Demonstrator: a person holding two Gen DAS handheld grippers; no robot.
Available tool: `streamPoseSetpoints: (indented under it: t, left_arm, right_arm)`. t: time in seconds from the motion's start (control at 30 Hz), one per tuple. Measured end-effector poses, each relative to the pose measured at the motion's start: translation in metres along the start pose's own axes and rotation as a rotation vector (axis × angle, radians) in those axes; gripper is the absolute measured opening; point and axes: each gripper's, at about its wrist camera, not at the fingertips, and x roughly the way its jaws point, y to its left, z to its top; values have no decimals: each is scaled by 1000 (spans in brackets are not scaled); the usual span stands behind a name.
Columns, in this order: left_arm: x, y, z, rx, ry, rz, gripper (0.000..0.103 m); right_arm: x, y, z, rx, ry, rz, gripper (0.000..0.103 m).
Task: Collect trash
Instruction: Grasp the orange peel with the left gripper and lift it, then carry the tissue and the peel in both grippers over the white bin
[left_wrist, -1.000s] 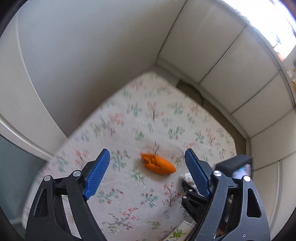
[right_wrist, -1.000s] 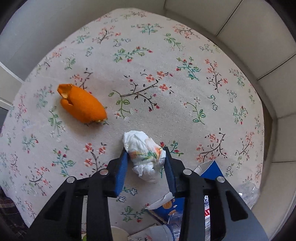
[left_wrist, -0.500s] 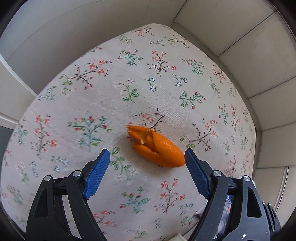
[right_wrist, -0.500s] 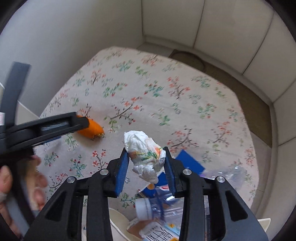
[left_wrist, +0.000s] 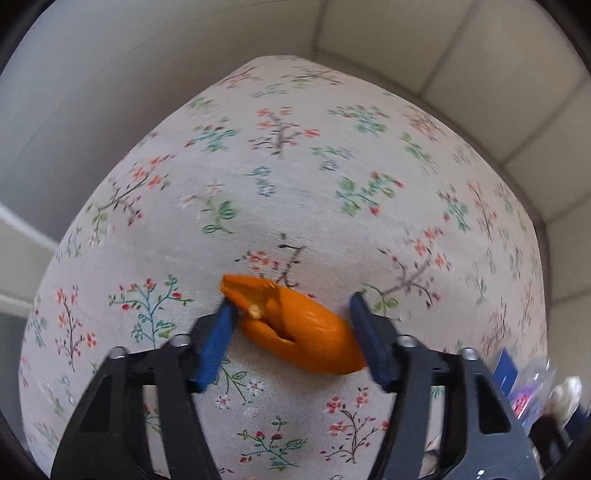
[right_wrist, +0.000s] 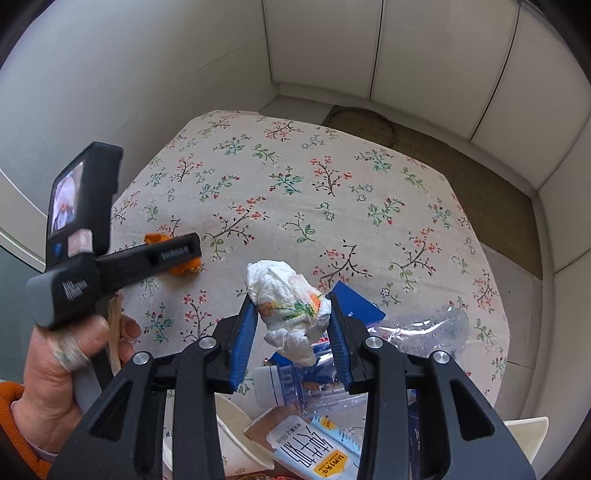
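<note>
Left gripper (left_wrist: 291, 332) lowered; one orange peel (left_wrist: 295, 332)

Your left gripper (right_wrist: 184, 254) covered most of the orange peel (right_wrist: 184, 266) in the right wrist view, leaving only two orange bits. The crumpled tissue (right_wrist: 286, 299) hid part of the blue carton (right_wrist: 360, 304) and the clear plastic bottle (right_wrist: 291, 382). In the left wrist view, the floral tablecloth (left_wrist: 280, 147) was blurred at its far end, and the trash pile (left_wrist: 532, 387) was smeared against the right edge.
</note>
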Motion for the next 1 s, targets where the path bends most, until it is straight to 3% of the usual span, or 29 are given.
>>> streamPoseSetpoints:
  t: [0.07,0.17,0.33,0.47,1.0]
  left_arm:
    - [-3,1,1,14,11,-58,29]
    - [-7,10,5,-16,21,-133,20]
    - [-35,36,11,-68,-47,-207,18]
    - [-67,41,9,-73,-105,-218,18]
    - [-170,13,-41,97,-361,-196,18]
  right_arm:
    - [-3,0,-1,6,-7,1,37]
    - [-13,-2,-3,24,-30,17,37]
    - [-33,-1,-9,47,-82,33,37]
    - [-54,-1,-16,74,-139,34,37]
    - [-120,-29,-84,214,-338,-17,37]
